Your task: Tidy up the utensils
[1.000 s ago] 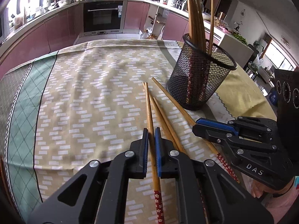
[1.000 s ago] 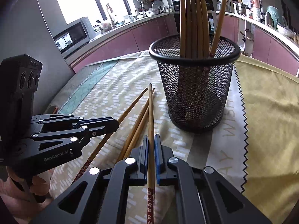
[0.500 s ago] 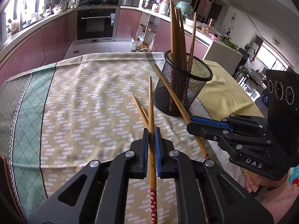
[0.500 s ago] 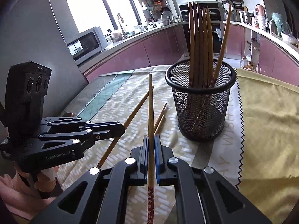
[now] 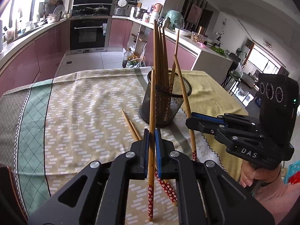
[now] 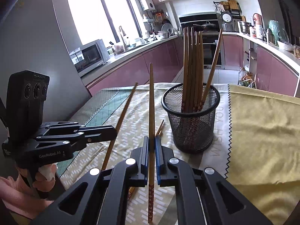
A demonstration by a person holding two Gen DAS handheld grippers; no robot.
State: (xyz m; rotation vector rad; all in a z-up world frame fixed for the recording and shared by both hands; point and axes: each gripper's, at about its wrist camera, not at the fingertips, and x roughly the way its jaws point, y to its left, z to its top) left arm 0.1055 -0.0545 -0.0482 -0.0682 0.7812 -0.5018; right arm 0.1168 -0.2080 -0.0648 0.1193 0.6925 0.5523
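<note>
A black mesh cup (image 5: 165,101) holding several wooden chopsticks (image 5: 159,56) stands on the table; it also shows in the right wrist view (image 6: 191,121). My left gripper (image 5: 151,136) is shut on one chopstick (image 5: 151,112), held lifted and pointing towards the cup. My right gripper (image 6: 151,144) is shut on another chopstick (image 6: 151,103), also lifted, left of the cup. Two loose chopsticks (image 5: 131,125) lie on the cloth between me and the cup. The right gripper (image 5: 193,120) appears in the left wrist view, the left gripper (image 6: 112,131) in the right.
A patterned beige and green cloth (image 5: 78,101) covers the table, with a yellow cloth (image 6: 262,131) on the right. Kitchen counters and an oven (image 5: 88,33) lie beyond the table's far edge.
Both grippers have risen from the table, each lifting its chopstick off the cloth and tilting it up. The cup now looks farther off and lower.
</note>
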